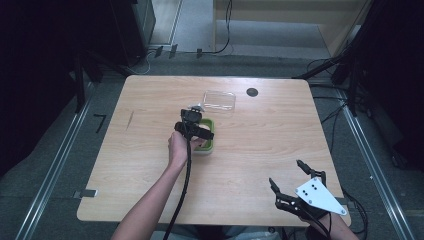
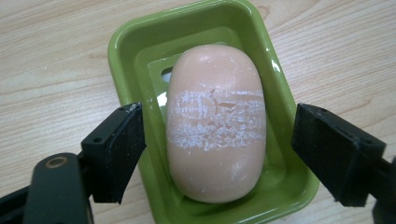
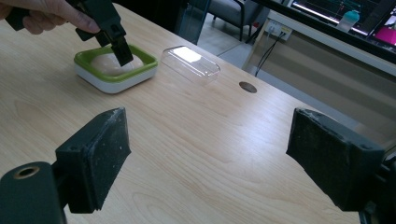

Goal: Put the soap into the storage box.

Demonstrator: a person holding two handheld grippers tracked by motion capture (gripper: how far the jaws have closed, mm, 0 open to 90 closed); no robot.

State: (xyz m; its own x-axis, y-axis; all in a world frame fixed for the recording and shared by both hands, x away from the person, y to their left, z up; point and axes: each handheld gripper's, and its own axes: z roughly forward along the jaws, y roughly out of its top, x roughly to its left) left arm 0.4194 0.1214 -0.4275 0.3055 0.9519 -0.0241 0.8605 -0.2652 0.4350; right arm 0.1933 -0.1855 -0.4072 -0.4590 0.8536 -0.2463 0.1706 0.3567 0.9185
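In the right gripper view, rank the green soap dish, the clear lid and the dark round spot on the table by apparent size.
1. green soap dish and clear lid: they look about alike, and the dish is nearer the camera, so unranked.
2. dark round spot: clearly smallest.

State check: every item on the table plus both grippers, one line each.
soap bar: lying in the dish, scuffed white band across its middle, not gripped
green soap dish: uncovered, upright on table
clear lid: off, on table behind dish
left gripper: open, jaws either side of soap
right gripper: open, empty
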